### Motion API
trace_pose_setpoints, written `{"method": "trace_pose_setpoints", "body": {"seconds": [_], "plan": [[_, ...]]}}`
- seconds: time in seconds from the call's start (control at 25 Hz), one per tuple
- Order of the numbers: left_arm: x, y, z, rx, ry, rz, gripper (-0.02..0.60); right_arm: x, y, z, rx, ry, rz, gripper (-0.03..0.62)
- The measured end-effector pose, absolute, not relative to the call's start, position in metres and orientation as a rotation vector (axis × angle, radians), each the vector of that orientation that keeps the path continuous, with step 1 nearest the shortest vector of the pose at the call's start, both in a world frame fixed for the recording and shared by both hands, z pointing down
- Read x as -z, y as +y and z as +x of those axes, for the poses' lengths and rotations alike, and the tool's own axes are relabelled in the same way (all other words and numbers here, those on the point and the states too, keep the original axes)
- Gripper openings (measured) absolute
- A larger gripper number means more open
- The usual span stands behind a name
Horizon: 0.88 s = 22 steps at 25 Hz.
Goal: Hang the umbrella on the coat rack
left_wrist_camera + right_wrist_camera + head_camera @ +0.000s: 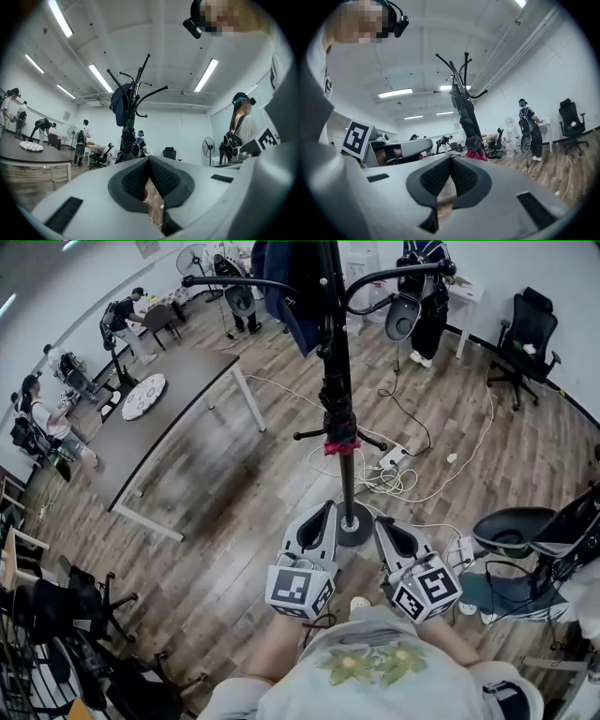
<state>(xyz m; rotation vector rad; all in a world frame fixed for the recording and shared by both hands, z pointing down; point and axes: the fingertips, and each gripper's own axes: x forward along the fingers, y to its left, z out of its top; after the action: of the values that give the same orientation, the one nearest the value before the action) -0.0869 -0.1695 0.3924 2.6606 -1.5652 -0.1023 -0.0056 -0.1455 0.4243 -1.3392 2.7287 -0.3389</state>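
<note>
The black coat rack [348,486] stands right in front of me, with its round base [355,525] on the wood floor. A folded black umbrella [335,362] hangs along the pole, with a red strap [341,444] at its lower end. It also shows in the right gripper view as the umbrella [468,125] and in the left gripper view as a dark bundle [127,139]. My left gripper [328,506] and right gripper [379,520] are held low, side by side, either side of the base. Both are shut with nothing between the pads, as their own views show: left gripper [149,160], right gripper [451,160].
A blue garment [286,292] hangs on an upper hook. A long dark table [178,404] is at the left. White cables and a power strip [394,461] lie behind the base. Black chairs [514,529] crowd the right, and several people are further off.
</note>
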Motion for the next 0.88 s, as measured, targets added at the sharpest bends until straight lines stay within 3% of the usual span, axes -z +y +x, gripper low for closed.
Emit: {"method": "trace_pose_setpoints", "body": {"seconds": [0.88], "plan": [[-0.408, -0.123, -0.095, 0.075, -1.497, 2.56, 0.002, -0.423, -0.104, -0.005, 0.376, 2.709, -1.397, 0.003]]}}
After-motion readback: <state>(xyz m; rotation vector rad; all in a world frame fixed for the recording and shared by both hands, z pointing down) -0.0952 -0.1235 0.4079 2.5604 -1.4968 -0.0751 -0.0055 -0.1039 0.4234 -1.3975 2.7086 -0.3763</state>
